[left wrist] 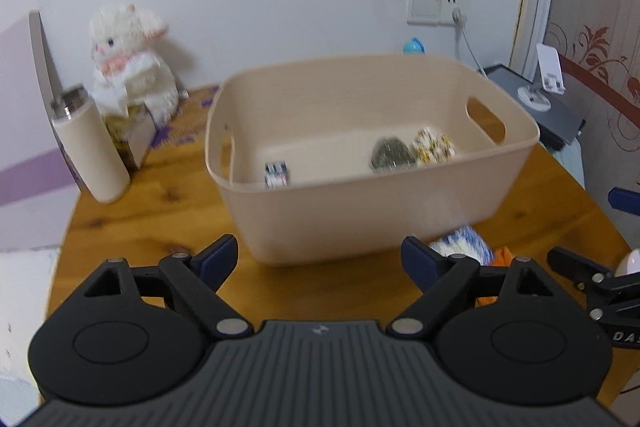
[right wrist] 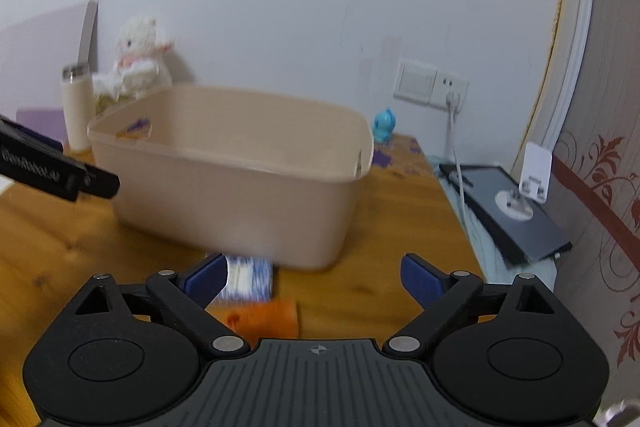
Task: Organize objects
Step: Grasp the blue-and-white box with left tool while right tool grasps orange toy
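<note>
A beige plastic bin (left wrist: 400, 211) stands on the wooden table and also shows in the right wrist view (right wrist: 240, 203). Inside it lie a small white pack (left wrist: 276, 174), a grey-green pouch (left wrist: 390, 155) and a yellow-white patterned item (left wrist: 434, 147). A blue-white packet (right wrist: 248, 277) and an orange packet (right wrist: 266, 319) lie on the table in front of the bin; the blue-white packet also shows in the left wrist view (left wrist: 466, 245). My left gripper (left wrist: 320, 259) is open and empty in front of the bin. My right gripper (right wrist: 312, 279) is open and empty, just above the two packets.
A cream bottle (left wrist: 92, 151), a tissue box (left wrist: 130, 137) and a white plush toy (left wrist: 132, 63) stand at the table's back left. A blue figurine (right wrist: 385, 127) stands behind the bin. A tablet and phone stand (right wrist: 516, 207) lie right of the table.
</note>
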A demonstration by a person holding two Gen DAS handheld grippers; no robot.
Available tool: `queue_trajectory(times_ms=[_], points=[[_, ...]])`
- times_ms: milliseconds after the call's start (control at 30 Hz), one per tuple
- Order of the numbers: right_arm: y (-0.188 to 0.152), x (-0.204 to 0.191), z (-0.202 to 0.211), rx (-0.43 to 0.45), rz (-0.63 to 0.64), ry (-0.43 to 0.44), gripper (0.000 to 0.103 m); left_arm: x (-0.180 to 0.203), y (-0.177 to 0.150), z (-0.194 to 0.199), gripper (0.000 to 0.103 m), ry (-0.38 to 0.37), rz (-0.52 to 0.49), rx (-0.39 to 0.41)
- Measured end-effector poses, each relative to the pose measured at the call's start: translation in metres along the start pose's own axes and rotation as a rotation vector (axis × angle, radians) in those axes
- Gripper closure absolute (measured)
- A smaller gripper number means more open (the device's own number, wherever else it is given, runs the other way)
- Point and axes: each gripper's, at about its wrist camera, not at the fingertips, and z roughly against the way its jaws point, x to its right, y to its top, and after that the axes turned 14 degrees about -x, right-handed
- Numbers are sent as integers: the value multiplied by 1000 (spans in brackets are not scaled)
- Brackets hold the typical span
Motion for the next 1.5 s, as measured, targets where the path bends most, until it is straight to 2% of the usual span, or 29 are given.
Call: queue_trajectory(times_ms=[200,400,567,800,967,1133,1233,1367,1500], points=[[-19,-3,-23,-77,0,29,8,8,-15,-21,14,-15,10,-42],[-27,-8,-41,-106,-25,58,8,26,-21,-47,14,-46,9,-72],[-30,-11,-58,-128,-26,40,8,47,-17,-59,14,-29,-11,-49],[-28,14,-77,-141,-110,6,10,73,-6,-67,14,-66,-7,-3],[-33,31,-89,-150,-172,33,7,92,4,-79,13,-67,1,-1],[-35,34,-93,-133,-174,30,3,98,15,-96,9,-76,86,-46],[-36,34,-92,-130,-176,29,3,100,16,-106,9,-51,113,-81],[-38,33,-91,-124,-172,30,2,89,13,-115,4,-109,179,-100],[-38,32,-91,-123,-174,29,1,85,14,-117,0,-86,181,-106]])
